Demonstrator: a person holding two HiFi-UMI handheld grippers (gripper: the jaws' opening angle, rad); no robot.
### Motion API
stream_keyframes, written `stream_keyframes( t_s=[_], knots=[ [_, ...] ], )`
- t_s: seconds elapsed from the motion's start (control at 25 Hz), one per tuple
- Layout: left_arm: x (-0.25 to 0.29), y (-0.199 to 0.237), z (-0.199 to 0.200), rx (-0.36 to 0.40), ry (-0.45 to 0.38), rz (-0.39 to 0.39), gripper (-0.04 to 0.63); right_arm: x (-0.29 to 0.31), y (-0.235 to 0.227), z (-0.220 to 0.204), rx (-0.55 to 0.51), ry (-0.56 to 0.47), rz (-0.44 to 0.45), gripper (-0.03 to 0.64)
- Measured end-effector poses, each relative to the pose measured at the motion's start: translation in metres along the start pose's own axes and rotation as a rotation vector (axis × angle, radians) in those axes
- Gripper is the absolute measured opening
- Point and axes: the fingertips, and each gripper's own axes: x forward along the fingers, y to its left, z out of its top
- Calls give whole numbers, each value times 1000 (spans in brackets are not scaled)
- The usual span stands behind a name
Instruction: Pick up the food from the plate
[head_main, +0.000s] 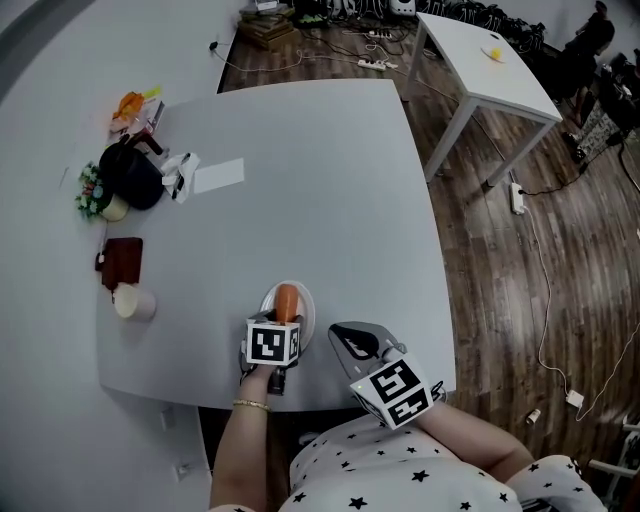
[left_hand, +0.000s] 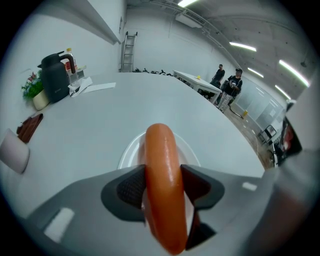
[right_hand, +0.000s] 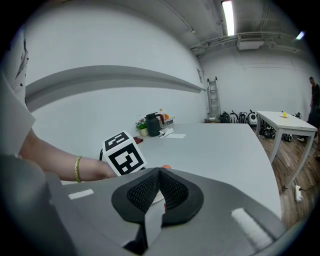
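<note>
Closing on the sausage (left_hand: 160, 150), the left gripper (left_hand: 162, 187) is seen with both pads pressed to its sides over the white plate (left_hand: 127, 154); the right gripper (right_hand: 159, 189) is pressed together, empty.

The sausage (left_hand: 161, 180) hides the middle of the plate (left_hand: 130, 151); the right gripper view shows only its orange tip. The yellow thing (head_main: 493, 53) on the far table (head_main: 455, 45) is too small to tell.
</note>
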Motion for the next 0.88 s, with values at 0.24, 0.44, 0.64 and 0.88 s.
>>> stream_keyframes(
  t_s=[0.24,0.44,0.64,0.88],
  knots=[
    [-13,-4,10,-23,-104,-1,219,-4,4,2,-21,-6,9,-2],
    [-55,-19,26,-87,-316,-26,219,-12,7,2,-41,-12,26,-2],
    [-103,-38,26,-179,-508,-9,219,-20,6,3,-58,-33,43,-2],
    [-132,-51,12,-252,-605,29,219,-24,4,5,-72,-58,57,0]
  ],
)
